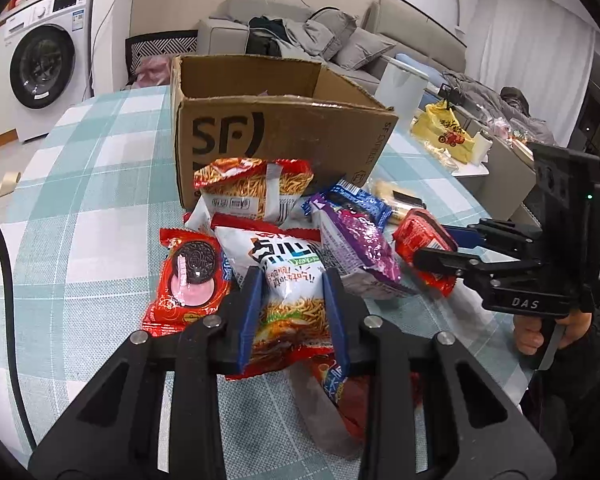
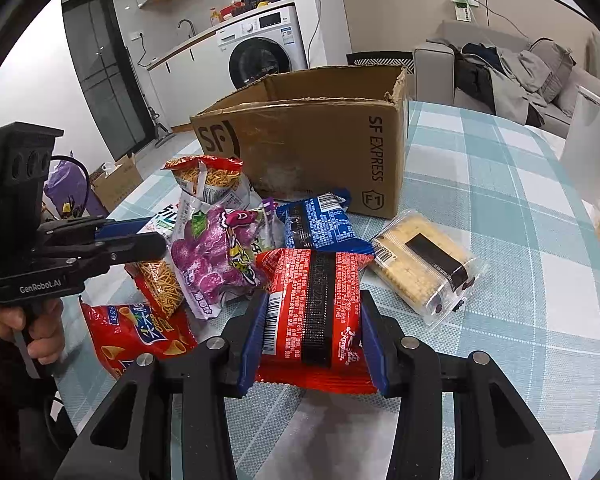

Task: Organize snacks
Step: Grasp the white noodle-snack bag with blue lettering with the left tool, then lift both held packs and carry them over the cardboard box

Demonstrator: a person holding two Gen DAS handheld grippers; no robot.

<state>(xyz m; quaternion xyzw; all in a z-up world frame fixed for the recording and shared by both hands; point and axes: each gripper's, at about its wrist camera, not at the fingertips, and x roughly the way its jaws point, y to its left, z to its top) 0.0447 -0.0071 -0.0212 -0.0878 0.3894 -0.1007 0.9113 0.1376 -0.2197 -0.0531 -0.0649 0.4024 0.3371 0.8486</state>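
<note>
Snacks lie heaped on your checked bench (image 2: 480, 168), just in front of the cardboard box (image 2: 316, 136). Nearest you, your left hand-held gripper (image 1: 294, 304) is clenched on the white noodle-snack bag (image 1: 288, 276), and your right hand-held gripper (image 2: 314, 320) grips the red packet (image 2: 312, 300). Farther off sit the purple bag (image 2: 216, 256) and blue packet (image 2: 320, 224), with the box open-topped behind them.

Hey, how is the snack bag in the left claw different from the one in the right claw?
The noodle snack bag in the left claw is mostly white with thin fried sticks pictured, and rests on other packets. The red packet in the right claw is red all over with a black stripe and barcode, back side up, flatter and squarer. Both are sealed, squeezed between blue pads, in front of the cardboard box.
</note>
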